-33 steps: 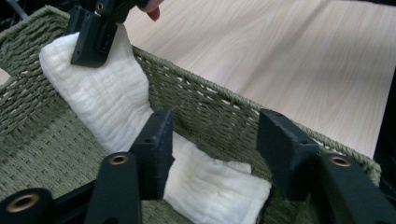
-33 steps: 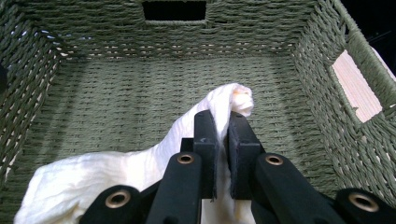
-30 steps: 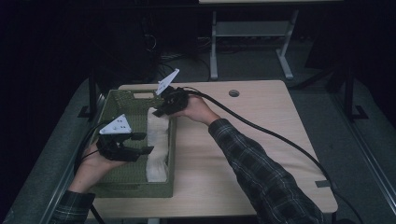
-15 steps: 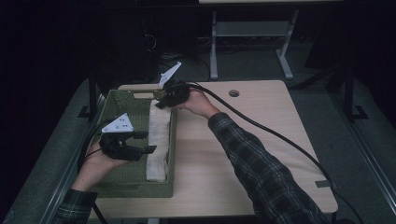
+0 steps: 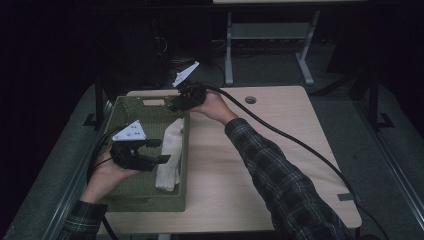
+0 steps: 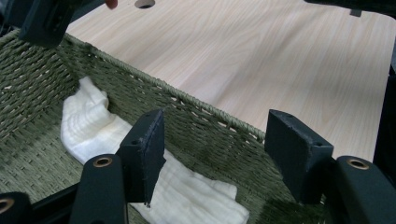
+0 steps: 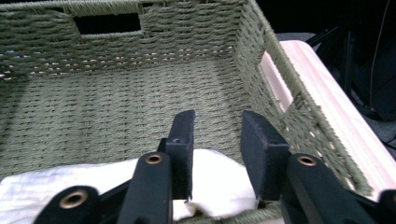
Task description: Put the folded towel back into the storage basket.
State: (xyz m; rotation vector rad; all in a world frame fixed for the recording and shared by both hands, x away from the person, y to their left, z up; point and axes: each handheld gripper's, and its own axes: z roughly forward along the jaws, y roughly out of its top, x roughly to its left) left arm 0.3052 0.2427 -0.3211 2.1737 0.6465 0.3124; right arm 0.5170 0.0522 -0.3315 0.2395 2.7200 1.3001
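1. Broadly, a light wooden table point(image 5: 280, 150) carries a green woven basket point(image 5: 125, 192) at its left edge, the basket's long sides running from the near edge toward the far edge.
2. Inside the basket, a white folded cloth point(image 5: 169, 156) lies against the right wall, its long axis parallel to that wall; one end points to the far right corner, the other stops about halfway down toward the near wall.
3. The right gripper point(image 5: 176, 104) hangs over the basket's far right corner, directly above the cloth's far end. Its jaws have just been opening; in the right gripper view they stand a little apart with the cloth point(image 7: 205, 186) below and between them, not pressed.
4. The left gripper point(image 5: 159, 151) sits inside the basket at mid-length, pointing across toward the right wall, jaws apart and gripping nothing. In the left gripper view the cloth point(image 6: 187, 196) lies just under and ahead of its jaws.
5. Judging by this, each hand is beside one end of the cloth, so the coming move turns on that lengthwise lie: the left gripper is nearer the near end, the right nearer the far end.
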